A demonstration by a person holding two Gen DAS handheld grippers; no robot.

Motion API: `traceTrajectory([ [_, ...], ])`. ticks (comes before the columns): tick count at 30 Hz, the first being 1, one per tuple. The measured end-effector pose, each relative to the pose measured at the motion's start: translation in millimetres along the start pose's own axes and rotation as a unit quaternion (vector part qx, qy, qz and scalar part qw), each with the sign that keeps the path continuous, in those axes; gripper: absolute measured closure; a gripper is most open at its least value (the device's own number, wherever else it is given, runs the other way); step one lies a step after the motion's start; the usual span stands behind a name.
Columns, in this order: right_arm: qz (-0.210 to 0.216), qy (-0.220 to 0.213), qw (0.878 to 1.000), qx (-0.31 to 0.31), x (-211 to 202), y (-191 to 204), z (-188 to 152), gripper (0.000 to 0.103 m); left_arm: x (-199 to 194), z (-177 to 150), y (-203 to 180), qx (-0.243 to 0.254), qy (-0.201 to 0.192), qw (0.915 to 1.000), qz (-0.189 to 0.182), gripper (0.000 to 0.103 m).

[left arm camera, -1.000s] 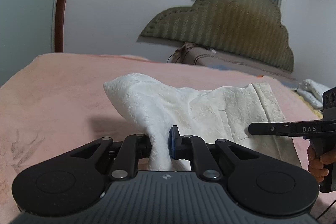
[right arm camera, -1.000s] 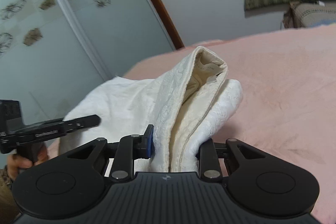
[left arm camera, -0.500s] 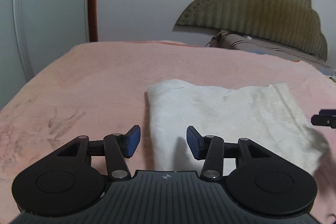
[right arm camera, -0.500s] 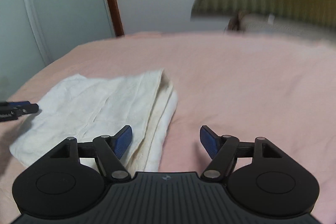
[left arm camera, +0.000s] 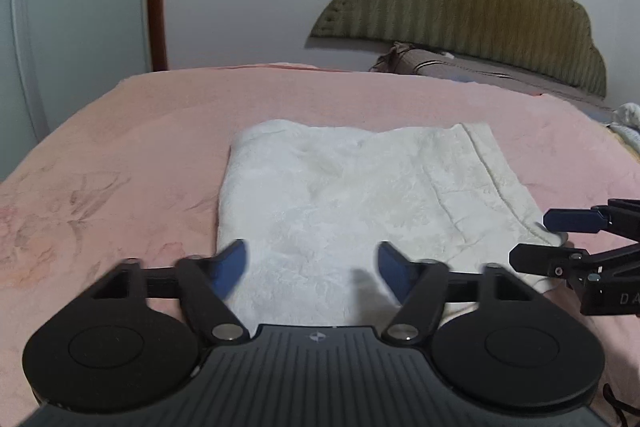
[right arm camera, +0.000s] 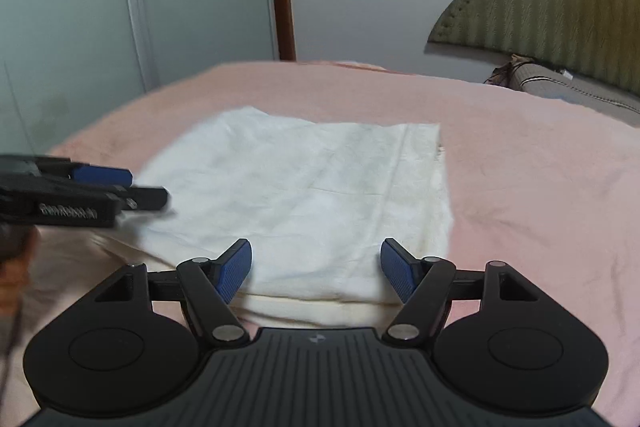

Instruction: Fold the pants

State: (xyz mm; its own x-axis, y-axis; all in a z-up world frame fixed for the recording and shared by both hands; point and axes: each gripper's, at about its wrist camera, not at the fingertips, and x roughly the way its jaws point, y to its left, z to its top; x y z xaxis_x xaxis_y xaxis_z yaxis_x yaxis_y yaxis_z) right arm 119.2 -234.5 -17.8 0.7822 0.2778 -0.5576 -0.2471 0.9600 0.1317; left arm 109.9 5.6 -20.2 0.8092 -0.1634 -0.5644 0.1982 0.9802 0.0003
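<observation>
Both grippers hang empty over the bed as I look through the wrist cameras. On my left gripper (left arm camera: 312, 265) the blue pads (left arm camera: 232, 261) are spread wide, holding nothing, with the near edge of the pants (left arm camera: 360, 199) lying below and between them. My right gripper (right arm camera: 316, 265) is spread the same way, above the pants (right arm camera: 304, 195), its pads (right arm camera: 394, 267) gripping nothing. The white pants lie flat on the pink bed cover (left arm camera: 120, 147), folded into a rough rectangle with layered edges at the near side. From the left camera I see the right gripper (left arm camera: 560, 239) just beside the pants' right near corner. A padded green headboard (left arm camera: 480, 15) stands behind the bed.
</observation>
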Motion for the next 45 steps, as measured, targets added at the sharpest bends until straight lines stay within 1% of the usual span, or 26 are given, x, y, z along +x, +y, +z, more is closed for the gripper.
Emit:
traceTrajectory([
  [1, 0.000, 0.010, 1.000, 0.009, 5, -1, -3, 0.028, 1, -3, -4, 0.002, 0.003, 0.9999, 0.011, 0.007],
  [2, -0.007, 0.018, 1.000, 0.014, 12, -2, -7, 0.028, 5, -5, -8, 0.006, 0.011, 0.9997, 0.019, 0.007],
  [4, -0.023, 0.013, 1.000, 0.015, 15, 2, -12, 0.028, 9, -9, -12, 0.002, 0.028, 0.9993, 0.026, 0.006],
  [7, -0.052, -0.003, 0.998, 0.023, 4, 13, -8, 0.028, -1, -13, -10, -0.017, 0.020, 0.9994, 0.023, 0.006],
  [9, -0.049, -0.012, 0.998, 0.039, -6, 16, -9, 0.024, -5, -13, -12, -0.018, 0.021, 0.9994, 0.021, 0.006],
  [10, -0.044, -0.010, 0.998, 0.050, -10, 17, -11, 0.019, -8, -13, -13, -0.018, 0.019, 0.9994, 0.021, 0.006],
  [11, -0.041, -0.007, 0.997, 0.058, -13, 18, -13, 0.018, -11, -14, -13, -0.017, 0.019, 0.9995, 0.019, 0.006],
  [14, -0.034, -0.001, 0.997, 0.068, -22, 24, -22, 0.017, -20, -17, -17, -0.013, 0.020, 0.9996, 0.014, 0.007],
  [18, -0.039, 0.009, 0.996, 0.074, -29, 31, -33, 0.015, -30, -24, -25, -0.001, 0.020, 0.9997, 0.016, 0.007],
  [21, -0.041, 0.013, 0.996, 0.080, -34, 34, -38, 0.014, -33, -29, -27, -0.006, 0.029, 0.9995, 0.004, 0.007],
  [24, -0.035, 0.015, 0.996, 0.086, -41, 37, -43, 0.014, -34, -35, -27, -0.011, 0.034, 0.9993, 0.001, 0.007],
  [33, -0.035, 0.021, 0.996, 0.082, -50, 49, -52, 0.012, -44, -45, -26, -0.016, 0.040, 0.9991, 0.004, 0.007],
  [35, -0.040, 0.027, 0.995, 0.082, -51, 52, -54, 0.009, -45, -48, -25, -0.017, 0.043, 0.9989, 0.004, 0.007],
  [39, -0.044, 0.029, 0.995, 0.079, -55, 56, -58, 0.008, -45, -55, -23, -0.020, 0.051, 0.9985, 0.008, 0.007],
  [45, -0.056, 0.046, 0.993, 0.092, -54, 57, -64, 0.006, -46, -65, -19, -0.024, 0.059, 0.9979, 0.012, 0.007],
])
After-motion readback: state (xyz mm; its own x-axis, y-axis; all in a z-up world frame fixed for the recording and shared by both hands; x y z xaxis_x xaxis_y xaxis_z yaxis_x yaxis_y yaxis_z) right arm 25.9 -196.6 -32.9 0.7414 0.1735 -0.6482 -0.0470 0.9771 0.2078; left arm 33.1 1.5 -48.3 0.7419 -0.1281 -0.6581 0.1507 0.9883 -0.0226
